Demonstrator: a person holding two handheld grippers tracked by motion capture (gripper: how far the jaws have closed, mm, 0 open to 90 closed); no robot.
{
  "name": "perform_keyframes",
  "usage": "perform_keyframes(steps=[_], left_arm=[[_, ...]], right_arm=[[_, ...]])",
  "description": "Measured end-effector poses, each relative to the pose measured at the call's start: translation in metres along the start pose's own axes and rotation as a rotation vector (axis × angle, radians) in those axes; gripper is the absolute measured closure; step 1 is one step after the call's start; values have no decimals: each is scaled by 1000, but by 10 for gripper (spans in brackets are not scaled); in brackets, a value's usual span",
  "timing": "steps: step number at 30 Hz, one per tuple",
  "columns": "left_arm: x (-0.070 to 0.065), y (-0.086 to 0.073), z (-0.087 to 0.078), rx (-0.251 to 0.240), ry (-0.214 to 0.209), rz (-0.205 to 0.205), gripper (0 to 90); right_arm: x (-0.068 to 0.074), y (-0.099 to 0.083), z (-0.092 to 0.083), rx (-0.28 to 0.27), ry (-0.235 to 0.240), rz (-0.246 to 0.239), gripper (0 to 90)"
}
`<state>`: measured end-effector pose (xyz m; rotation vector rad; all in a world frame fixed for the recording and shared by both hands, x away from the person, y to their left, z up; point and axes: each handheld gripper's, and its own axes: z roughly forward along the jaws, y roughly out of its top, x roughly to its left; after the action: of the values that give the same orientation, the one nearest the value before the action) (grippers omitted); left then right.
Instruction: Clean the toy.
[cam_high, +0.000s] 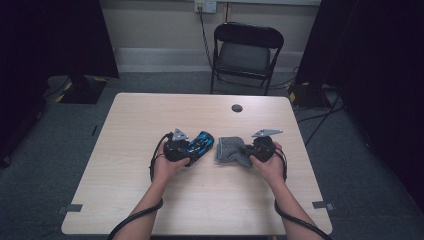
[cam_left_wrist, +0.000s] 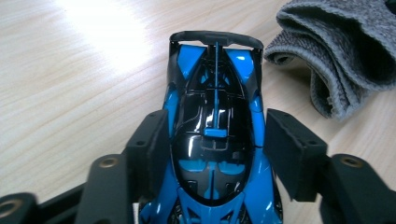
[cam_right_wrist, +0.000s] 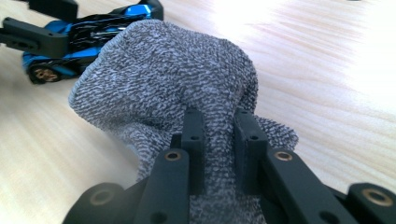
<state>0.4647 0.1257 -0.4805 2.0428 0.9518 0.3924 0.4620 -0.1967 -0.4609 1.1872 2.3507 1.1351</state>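
the right claw (cam_right_wrist: 219, 140) is clamped on the grey cloth (cam_right_wrist: 173, 79); the left claw (cam_left_wrist: 212, 144) stands apart around the blue toy car (cam_left_wrist: 215, 135) on the desk (cam_high: 150, 115), so wiping looks not yet begun.

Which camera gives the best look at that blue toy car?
The left gripper view: the blue toy car fills the middle, seen from above. The high view shows it small; the right gripper view catches its wheel and side beyond the grey cloth.
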Motion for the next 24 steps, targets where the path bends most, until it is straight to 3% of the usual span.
perform_keyframes(steps=[5,12,18,24], left_arm=[[-1,4,-6,15,21,-8,299],[7,4,-39,-4,29,-25,262],[12,3,-71,-40,38,-40,233],[14,-4,-104,-89,24,-27,228]], right_arm=[[4,-1,-6,-7,23,-9,771],[25,3,-16,-21,83,-44,771],[59,15,-19,-25,157,-96,770],[105,20,0,4,243,-181,769]])
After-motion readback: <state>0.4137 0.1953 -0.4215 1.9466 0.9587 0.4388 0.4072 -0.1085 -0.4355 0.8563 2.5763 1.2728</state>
